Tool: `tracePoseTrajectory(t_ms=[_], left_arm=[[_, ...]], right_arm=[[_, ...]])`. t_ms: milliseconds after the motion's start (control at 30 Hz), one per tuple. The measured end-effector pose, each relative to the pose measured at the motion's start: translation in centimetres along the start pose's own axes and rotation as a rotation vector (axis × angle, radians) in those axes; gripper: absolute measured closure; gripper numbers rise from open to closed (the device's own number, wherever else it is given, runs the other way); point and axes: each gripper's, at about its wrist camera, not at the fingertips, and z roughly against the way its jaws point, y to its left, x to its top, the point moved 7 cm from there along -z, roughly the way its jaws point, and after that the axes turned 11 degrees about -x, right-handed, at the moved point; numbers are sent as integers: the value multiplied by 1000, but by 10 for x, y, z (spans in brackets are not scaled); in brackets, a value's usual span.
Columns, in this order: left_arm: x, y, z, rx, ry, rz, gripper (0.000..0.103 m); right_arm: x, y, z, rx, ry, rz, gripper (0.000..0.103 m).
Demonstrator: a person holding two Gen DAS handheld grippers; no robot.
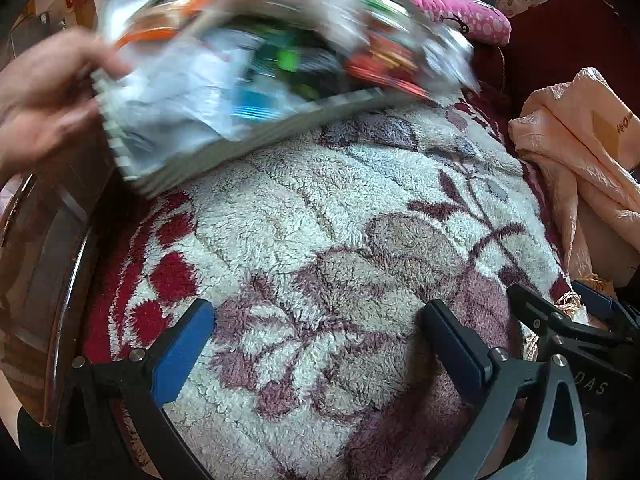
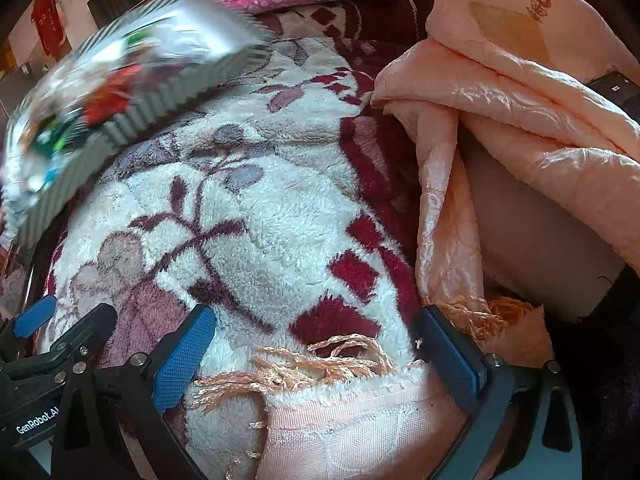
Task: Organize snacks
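A grey ribbed basket [image 1: 224,152] full of colourful snack packets [image 1: 280,56] is tilted and blurred at the top left, held by a bare hand [image 1: 44,96] on its left rim. It also shows in the right wrist view [image 2: 160,108] at the upper left. My left gripper [image 1: 320,344] is open and empty, low over the fluffy blanket, well short of the basket. My right gripper [image 2: 316,348] is open and empty over the blanket's near edge; it also shows in the left wrist view [image 1: 568,312].
A white and dark red flowered fleece blanket [image 1: 360,240] covers the surface. A peach satin quilt [image 2: 520,120] is bunched at the right. A pink spotted cushion [image 1: 452,12] lies behind. A dark glossy table edge [image 1: 48,272] runs along the left.
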Motion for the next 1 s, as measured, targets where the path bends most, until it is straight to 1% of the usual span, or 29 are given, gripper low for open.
tracePoseTrajectory(t_ms=[600, 667, 1000], left_arm=[[2, 1, 1, 1, 1, 0, 0], [0, 2, -2, 1, 1, -1, 0], [0, -2, 1, 1, 1, -1, 0]], right_arm=[[1, 10, -1, -1, -2, -1, 1], [0, 3, 0, 3, -2, -3, 1], [1, 2, 1, 7, 1, -5, 1]])
